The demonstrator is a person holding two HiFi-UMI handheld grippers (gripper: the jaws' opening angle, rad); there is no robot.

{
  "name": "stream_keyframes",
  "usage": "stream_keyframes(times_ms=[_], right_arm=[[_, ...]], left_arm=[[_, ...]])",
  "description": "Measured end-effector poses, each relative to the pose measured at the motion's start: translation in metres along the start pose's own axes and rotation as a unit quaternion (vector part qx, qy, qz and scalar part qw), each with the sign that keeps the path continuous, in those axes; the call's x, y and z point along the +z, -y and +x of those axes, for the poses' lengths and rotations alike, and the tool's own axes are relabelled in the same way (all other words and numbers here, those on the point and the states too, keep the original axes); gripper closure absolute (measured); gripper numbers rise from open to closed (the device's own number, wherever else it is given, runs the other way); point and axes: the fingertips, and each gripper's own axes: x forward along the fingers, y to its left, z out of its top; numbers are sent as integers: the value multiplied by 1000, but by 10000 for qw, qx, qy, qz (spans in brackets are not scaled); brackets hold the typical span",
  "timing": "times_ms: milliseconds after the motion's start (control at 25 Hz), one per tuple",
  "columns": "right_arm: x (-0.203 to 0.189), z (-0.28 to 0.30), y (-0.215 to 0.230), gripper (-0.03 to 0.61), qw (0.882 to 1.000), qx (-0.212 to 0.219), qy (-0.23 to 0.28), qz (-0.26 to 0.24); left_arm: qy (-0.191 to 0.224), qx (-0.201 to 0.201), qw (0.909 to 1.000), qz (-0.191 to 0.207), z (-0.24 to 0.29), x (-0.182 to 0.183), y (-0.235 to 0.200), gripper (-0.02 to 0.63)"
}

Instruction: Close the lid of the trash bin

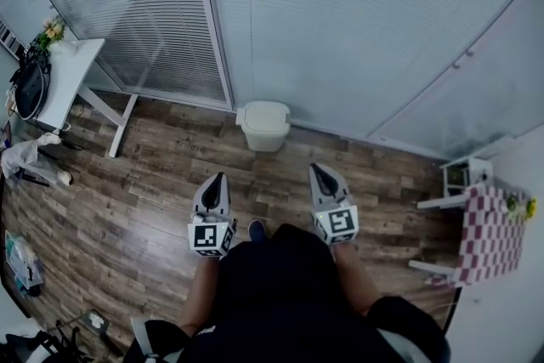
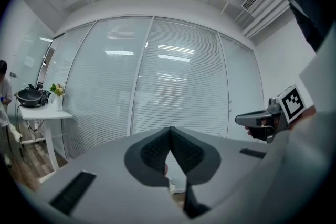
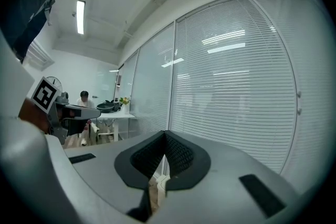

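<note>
The left tongs [image 1: 219, 178] and right tongs [image 1: 320, 169] are both clenched on nothing and held level in front of the person. They are well apart from the squat white plastic trash bin [image 1: 263, 125], which stands on the brown wood-plank floor [image 1: 153, 183] against the blind-covered glass wall [image 1: 340, 30]. Whether its lid [image 1: 264, 110] sits fully down cannot be told from here, so the sound way is to step close, lower one clenched pair onto the lid's front edge and press straight down.

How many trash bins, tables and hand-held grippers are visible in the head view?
White plastic trash bin: 1
Tables: 2, white desk and red-and-white checked table
Grey two-jaw grippers: 2, left gripper and right gripper
Total: 5
</note>
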Motion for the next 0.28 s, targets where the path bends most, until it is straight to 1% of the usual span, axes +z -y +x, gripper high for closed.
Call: stream_keyframes(times_ms=[280], right_arm=[[-4,9,-5,575,9997,146,-203,-18]], left_arm=[[-33,-83,9999,101,15,-1,8,606]])
